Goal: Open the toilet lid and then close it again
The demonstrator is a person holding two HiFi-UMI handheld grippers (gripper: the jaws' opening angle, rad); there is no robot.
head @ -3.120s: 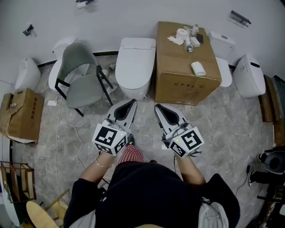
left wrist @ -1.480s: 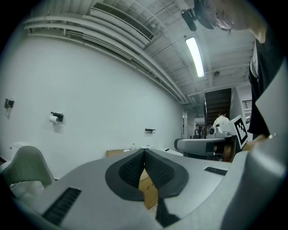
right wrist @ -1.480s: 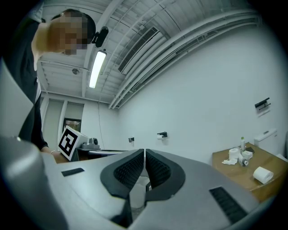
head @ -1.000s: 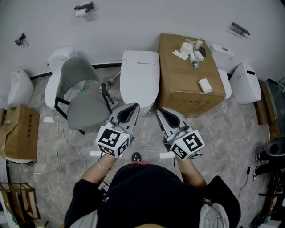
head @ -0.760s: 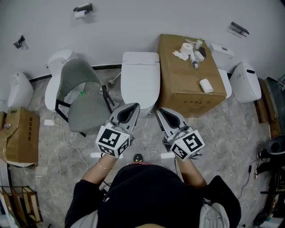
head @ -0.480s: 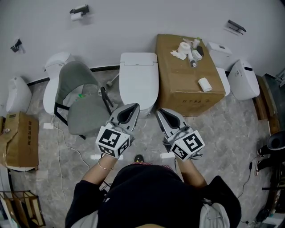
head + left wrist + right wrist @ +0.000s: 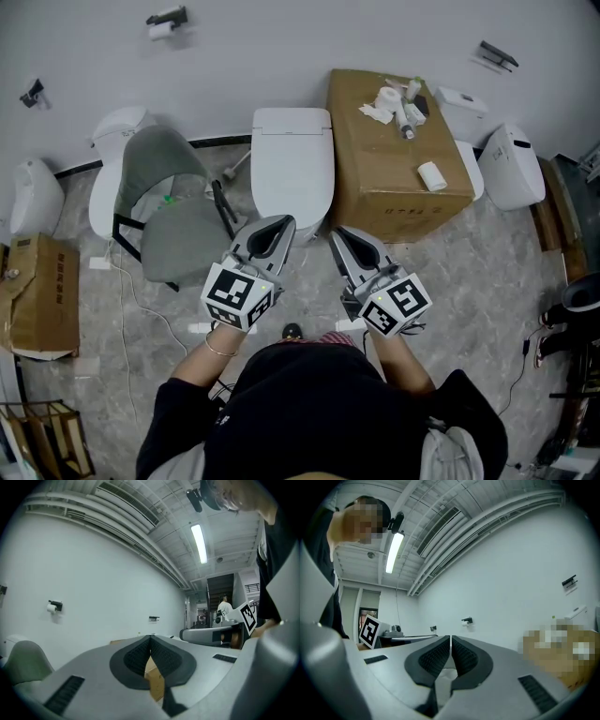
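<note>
Lid: the toilet lid [image 7: 292,169] is down flat on the bowl, just ahead of both sets of fingertips. Its front edge lies beside the left tips in the head view.
Left gripper [image 7: 283,220]: its pads are pressed together with nothing between them. In its own view [image 7: 150,637] only the cardboard box [image 7: 154,681] shows past them.
Right gripper [image 7: 336,232]: likewise clenched and empty [image 7: 450,637], with its tips just right of the lid's front edge.
Handling: probably a light, stiff, smooth plastic panel, hinged at the end farthest from the fingers. It looks slippery on top, so take it at the front lip nearest the tips and lower it gently to avoid a slam.
Unclear: from above I cannot tell whether that lip leaves room for a fingertip underneath.
Change: compared with three seconds ago, the toilet has drawn closer to the fingertips. The lid stays shut and both grippers stay clenched.
</note>
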